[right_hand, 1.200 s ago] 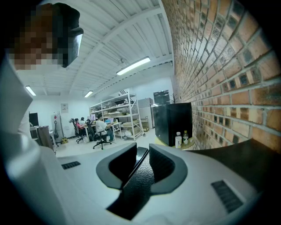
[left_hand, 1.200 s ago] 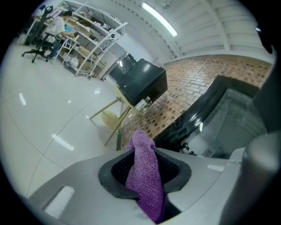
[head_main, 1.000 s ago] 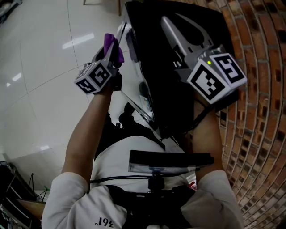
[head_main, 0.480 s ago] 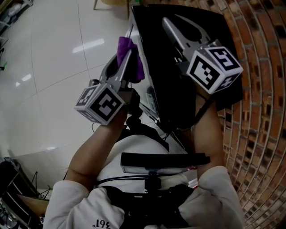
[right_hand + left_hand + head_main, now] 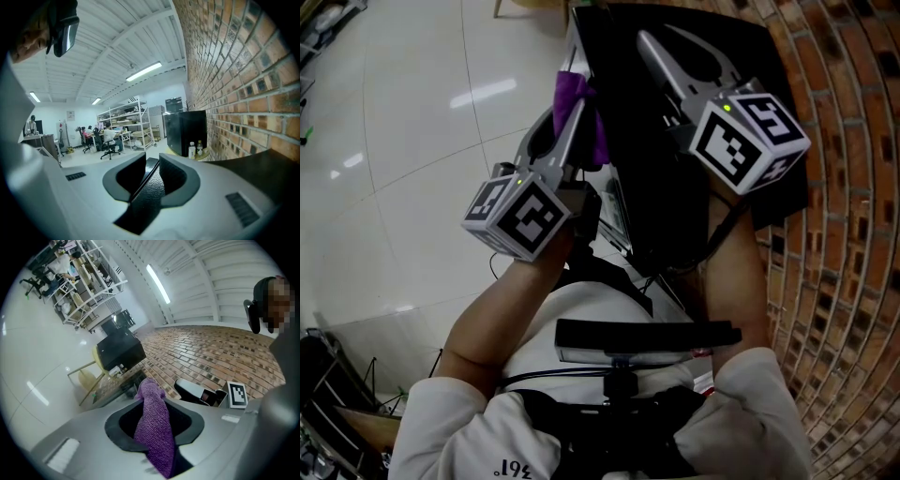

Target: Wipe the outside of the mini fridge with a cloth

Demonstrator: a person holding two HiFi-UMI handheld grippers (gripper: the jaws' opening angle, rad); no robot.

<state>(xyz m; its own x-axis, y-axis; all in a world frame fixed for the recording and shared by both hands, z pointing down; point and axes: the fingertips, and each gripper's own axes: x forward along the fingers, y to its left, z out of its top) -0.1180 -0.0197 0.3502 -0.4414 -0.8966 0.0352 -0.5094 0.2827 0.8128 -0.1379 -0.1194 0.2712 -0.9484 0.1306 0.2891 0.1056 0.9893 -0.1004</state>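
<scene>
Glossy white tiled floor on the left, red brick wall on the right, and between them the black mini fridge, just beside the bricks, its dark top turned up to the head view. Probably heavy and rigid, so no lifting called for, only steadying. Hard, smooth panels, likely slick under metal pads, so better gripped at a thin edge than pressed on a flat face.

Purple terry cloth by contrast soft, light and limp. Bound to fold and droop unless pinched mid-length, with a free tuft left beyond the tips to do the wiping.

Left gripper at the left edge of the fridge top, jaws drawn in tight on the purple terry cloth. One fold standing out past the tips, a tail hanging back toward the near side. Tuft at or just beside the fridge's upper left edge; actual contact not clear from either view.

Right gripper farther right, over the fridge top. Jaws nearly together in the right gripper view, with a thin pebbled black edge of the fridge running between them — judged clamped on it, bracing the body. Door or top panel: impossible to tell which.
</scene>
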